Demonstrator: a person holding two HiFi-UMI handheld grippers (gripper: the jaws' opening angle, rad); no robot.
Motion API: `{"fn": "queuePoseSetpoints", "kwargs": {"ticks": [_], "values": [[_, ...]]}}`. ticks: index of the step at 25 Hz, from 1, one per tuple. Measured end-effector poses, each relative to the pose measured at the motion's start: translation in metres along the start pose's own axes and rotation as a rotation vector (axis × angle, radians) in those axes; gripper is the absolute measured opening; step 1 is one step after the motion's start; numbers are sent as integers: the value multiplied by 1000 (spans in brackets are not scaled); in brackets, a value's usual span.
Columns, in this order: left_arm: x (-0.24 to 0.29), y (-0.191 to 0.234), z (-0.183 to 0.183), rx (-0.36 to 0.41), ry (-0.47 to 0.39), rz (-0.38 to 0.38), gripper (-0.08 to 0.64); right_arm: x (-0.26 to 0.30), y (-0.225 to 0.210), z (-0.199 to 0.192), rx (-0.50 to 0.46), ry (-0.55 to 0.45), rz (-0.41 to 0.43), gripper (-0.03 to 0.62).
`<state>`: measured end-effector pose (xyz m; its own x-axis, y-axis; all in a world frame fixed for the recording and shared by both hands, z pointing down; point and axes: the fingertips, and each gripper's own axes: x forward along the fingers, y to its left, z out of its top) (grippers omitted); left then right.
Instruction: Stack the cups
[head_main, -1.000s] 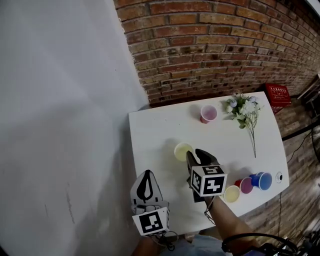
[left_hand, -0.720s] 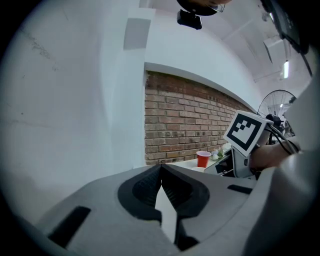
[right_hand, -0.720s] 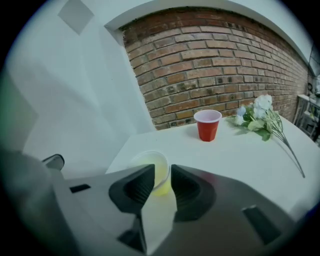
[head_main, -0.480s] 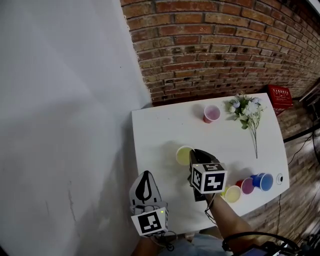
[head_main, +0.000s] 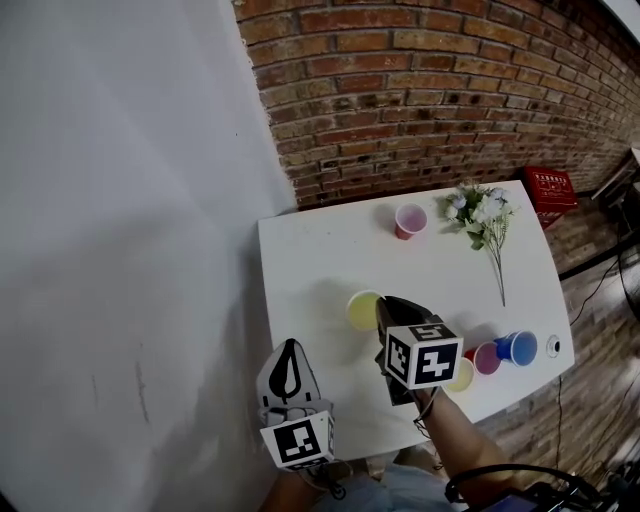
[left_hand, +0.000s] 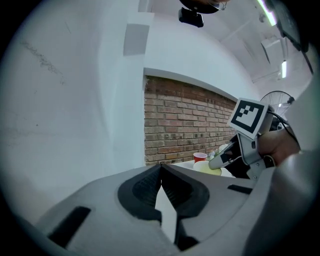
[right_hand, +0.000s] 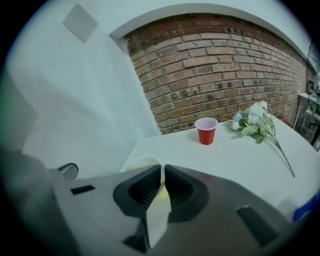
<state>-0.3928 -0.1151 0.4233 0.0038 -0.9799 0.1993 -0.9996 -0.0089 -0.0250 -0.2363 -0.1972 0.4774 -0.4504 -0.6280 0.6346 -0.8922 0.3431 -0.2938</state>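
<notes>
A yellow cup (head_main: 362, 310) stands open side up near the middle of the white table (head_main: 310, 260). My right gripper (head_main: 384, 308) has just been closing and is shut on the cup's near rim (right_hand: 142, 165), one jaw inside and one outside. Whether the cup has left the table I cannot tell. A red cup (head_main: 409, 220) stands upright at the far side, also in the right gripper view (right_hand: 206, 130). My left gripper (head_main: 291, 348) hovers at the table's near left edge, shut on nothing (left_hand: 161, 167).
Three more cups lie in a row near the front right edge: yellow (head_main: 462, 376), pink (head_main: 487, 358) and blue (head_main: 521, 347). A sprig of flowers (head_main: 481, 212) lies at the far right. A brick wall (head_main: 430, 90) and a white wall (head_main: 120, 200) border the table.
The right gripper's jaws have closed onto the yellow cup's rim. The left gripper has stayed where it was.
</notes>
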Motion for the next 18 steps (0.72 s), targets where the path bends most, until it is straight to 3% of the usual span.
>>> {"fn": "queuePoseSetpoints", "kwargs": {"ticks": [10, 18], "values": [[-38, -54, 20, 9, -32, -17, 9, -82, -4, 8, -47, -37, 60, 31], [-83, -109, 24, -15, -58, -4, 9, -145, -39, -5, -96, -49, 54, 31]]}}
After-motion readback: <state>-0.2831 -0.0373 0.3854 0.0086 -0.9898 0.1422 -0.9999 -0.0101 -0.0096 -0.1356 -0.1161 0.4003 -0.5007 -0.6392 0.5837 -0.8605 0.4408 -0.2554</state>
